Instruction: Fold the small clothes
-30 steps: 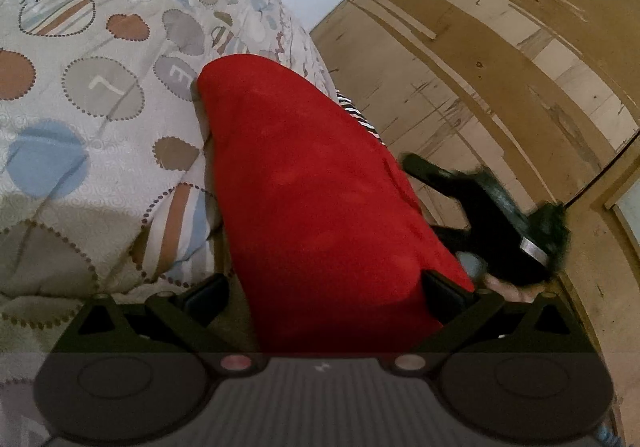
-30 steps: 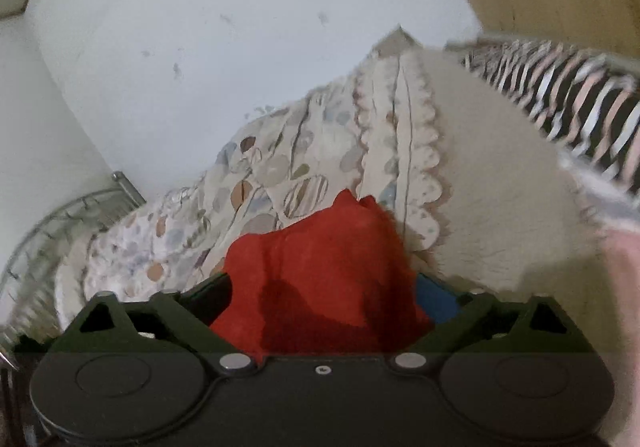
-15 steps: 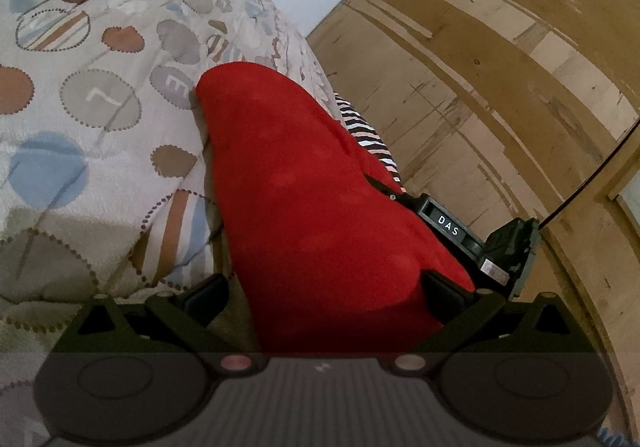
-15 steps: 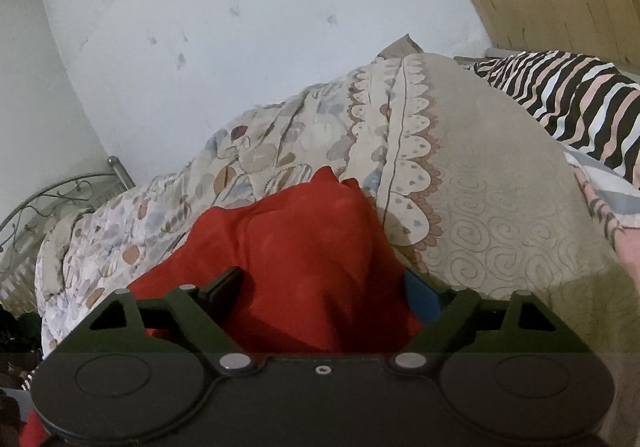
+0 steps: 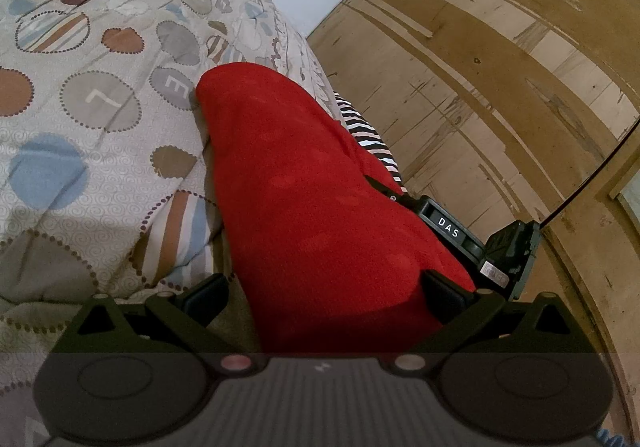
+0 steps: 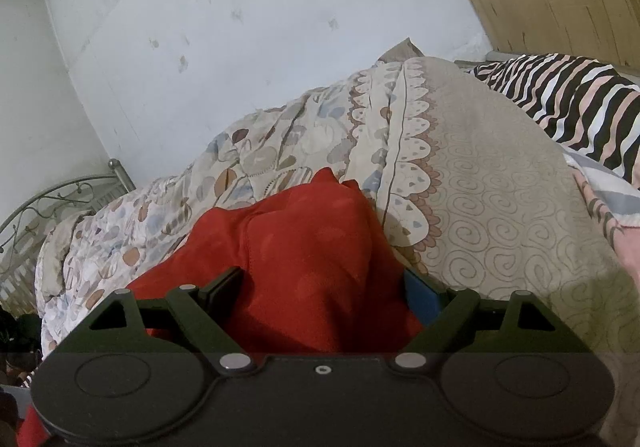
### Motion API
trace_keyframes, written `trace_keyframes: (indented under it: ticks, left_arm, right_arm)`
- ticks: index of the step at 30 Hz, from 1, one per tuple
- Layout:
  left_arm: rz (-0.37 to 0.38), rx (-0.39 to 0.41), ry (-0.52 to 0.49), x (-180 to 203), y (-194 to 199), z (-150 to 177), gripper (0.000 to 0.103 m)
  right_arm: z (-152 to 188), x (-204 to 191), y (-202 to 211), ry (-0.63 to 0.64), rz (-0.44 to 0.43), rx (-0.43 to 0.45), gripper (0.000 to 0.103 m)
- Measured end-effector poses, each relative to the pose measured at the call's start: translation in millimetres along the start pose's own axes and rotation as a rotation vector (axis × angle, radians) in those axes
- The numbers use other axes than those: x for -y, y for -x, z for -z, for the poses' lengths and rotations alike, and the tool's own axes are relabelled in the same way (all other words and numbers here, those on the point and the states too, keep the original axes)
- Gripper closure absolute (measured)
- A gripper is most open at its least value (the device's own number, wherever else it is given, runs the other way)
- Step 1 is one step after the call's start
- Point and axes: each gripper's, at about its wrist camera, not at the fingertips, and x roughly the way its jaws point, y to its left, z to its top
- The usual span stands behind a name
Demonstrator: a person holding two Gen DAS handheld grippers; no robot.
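Left gripper [image 5: 324, 293]: jaws wide, red garment [image 5: 304, 199] lying between.
Right gripper [image 6: 322, 289]: jaws wide over same cloth, on quilt [image 6: 492, 215].

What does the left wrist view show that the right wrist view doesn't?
Only the left wrist view shows the right gripper from outside, at the red cloth's far edge. Only the right wrist view shows the metal bed frame. Both show the red cloth between wide-spread fingers, the patterned quilt and the zebra-striped fabric.

Left tool [image 5: 324, 291] fingers spread wide; right tool [image 6: 322, 287] likewise, 2 fingers parted.
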Motion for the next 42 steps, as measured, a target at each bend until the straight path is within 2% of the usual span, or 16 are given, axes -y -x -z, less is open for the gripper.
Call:
trace_keyframes:
  ticks: [8,12,16,19,26,32,35,36,42]
  left_arm:
    - [0.013,0.028,-0.017,1.8,2.2,-1.6,0.0]
    - [0.053,0.057,0.039,-5.1,1.4,-13.9,0.0]
    - [0.095,0.065,0.16,-17.4,-3.8,-15.9,0.0]
    - [0.093,0.033,0.166,-18.2,-12.7,-15.2,0.0]
    - [0.151,-0.035,0.218,-27.2,-29.2,-10.7,0.0]
    - [0.156,-0.054,0.237,-29.8,-34.3,-13.2,0.0]
    - [0.141,-0.075,0.237,-27.4,-36.2,-15.7,0.0]
    - [0.138,-0.083,0.24,-27.2,-36.1,-16.7,0.001]
    - [0.155,-0.09,0.256,-26.7,-36.4,-19.7,0.011]
  right_arm:
    - [0.1,0.9,1.0,-0.006,-0.005,0.004,0.017]
    - [0.3,2.2,1.4,-0.013,-0.008,0.008,0.017]
    - [0.4,2.7,1.6,-0.015,-0.01,0.009,0.017]
    - [0.8,3.3,1.9,-0.017,-0.01,0.01,0.017]
    - [-0.8,1.1,0.6,-0.011,-0.008,0.0,0.016]
    - [-15.5,-15.7,-9.4,0.06,0.037,-0.091,0.014]
    - [-19.7,-21.8,-11.3,0.077,0.051,-0.129,0.025]
    - [-20.6,-23.9,-10.4,0.079,0.056,-0.135,0.032]
    - [-26.9,-43.7,-6.2,0.122,0.092,-0.159,0.058]
